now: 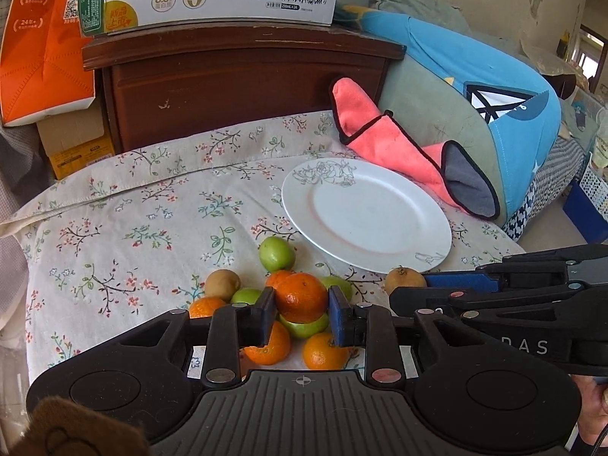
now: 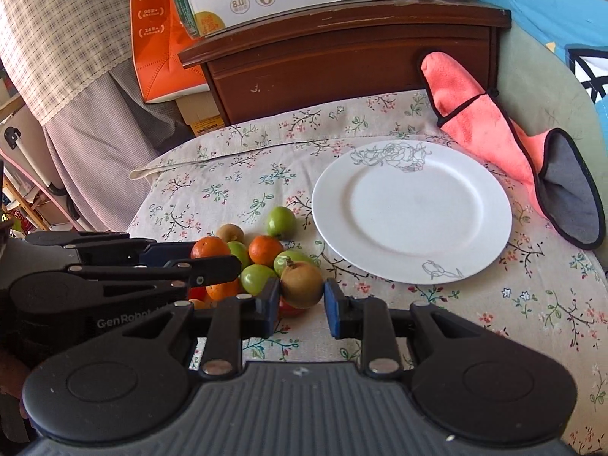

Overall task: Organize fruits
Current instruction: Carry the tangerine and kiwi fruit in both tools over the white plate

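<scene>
Left wrist view
Left gripper (image 1: 301,308): nearest the camera; fingers pinching an orange (image 1: 301,297) on both sides, the fruit seated between the blue pads at the top of the pile.
Fruit pile (image 1: 273,311): oranges and green fruits packed under and around the held orange, near edge of the floral cloth (image 1: 125,205).
Green fruit (image 1: 276,253): just beyond the pile, free-standing.
Brown fruit, left (image 1: 222,284): at the pile's far left edge.
Plate (image 1: 414,205): white, bare, far right of the pile, near the pink mitt (image 1: 383,144).
Right gripper, side-on: enters from the right, tips at a second brown fruit.

Right wrist view
Right gripper (image 2: 296,300): nearest; fingers spread around the brown fruit (image 2: 301,284), left pad touching or nearly so, a visible gap at the right pad; not gripped.
Left gripper, side-on: reaches in from the left over the oranges.
Plate: far right of the pile.

Risks
Pile collapse: lifting the top orange may set the fruits beneath rolling.
Roll-away: closing unevenly may nudge the round brown fruit off the near edge.
Collision: both grippers work close together.
</scene>
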Demonstrator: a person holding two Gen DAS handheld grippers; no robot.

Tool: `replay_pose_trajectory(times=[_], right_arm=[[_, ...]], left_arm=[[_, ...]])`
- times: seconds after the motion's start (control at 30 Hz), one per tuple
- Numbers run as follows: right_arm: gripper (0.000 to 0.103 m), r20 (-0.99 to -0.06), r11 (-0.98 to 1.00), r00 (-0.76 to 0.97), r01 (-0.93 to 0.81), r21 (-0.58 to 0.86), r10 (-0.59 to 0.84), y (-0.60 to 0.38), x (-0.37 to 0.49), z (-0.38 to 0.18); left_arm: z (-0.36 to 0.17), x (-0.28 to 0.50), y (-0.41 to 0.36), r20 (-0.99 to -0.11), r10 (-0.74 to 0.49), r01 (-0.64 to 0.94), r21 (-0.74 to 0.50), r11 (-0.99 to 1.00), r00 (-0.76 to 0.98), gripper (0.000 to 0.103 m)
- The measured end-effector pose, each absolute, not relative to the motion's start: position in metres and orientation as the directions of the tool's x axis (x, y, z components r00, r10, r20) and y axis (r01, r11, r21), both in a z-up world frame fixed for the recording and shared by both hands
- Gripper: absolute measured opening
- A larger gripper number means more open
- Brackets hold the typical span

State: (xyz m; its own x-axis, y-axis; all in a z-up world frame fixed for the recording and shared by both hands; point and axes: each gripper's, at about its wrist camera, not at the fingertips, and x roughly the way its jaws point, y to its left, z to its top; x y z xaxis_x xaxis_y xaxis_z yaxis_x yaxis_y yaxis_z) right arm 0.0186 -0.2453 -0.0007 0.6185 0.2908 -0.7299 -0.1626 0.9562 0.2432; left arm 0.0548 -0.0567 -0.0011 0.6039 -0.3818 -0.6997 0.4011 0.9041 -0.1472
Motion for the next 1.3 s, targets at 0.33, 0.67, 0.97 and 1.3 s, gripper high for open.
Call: replay_pose_trajectory(times=[0.33, 0.67, 0.97, 1.3], right_arm=[[0.025, -0.757, 0.97, 0.619, -0.034, 0.241, 0.209, -0.276, 0.047, -0.014], [0.025, -0.776, 0.967, 0.608, 0.049, 0.25, 0.17, -0.295, 0.067, -0.028], [0.025, -0.777, 0.968, 0.619, 0.106, 0.227, 0.114, -0.309, 0.085, -0.035], [0.025, -0.772, 0.962, 0.632, 0.165, 0.218, 0.066, -0.323, 0.107, -0.045]], left_arm=[[-0.007, 0.091, -0.084, -0.698, -0.412, 0.427, -0.166, 0.889, 0.586, 0.027], [-0.018, 0.119, -0.106, -0.705, -0.426, 0.439, -0.18, 0.881, 0.567, 0.027], [-0.026, 0.133, -0.125, -0.712, -0.408, 0.451, -0.143, 0.881, 0.571, 0.027], [-0.034, 0.148, -0.141, -0.724, -0.387, 0.446, -0.122, 0.887, 0.571, 0.027]])
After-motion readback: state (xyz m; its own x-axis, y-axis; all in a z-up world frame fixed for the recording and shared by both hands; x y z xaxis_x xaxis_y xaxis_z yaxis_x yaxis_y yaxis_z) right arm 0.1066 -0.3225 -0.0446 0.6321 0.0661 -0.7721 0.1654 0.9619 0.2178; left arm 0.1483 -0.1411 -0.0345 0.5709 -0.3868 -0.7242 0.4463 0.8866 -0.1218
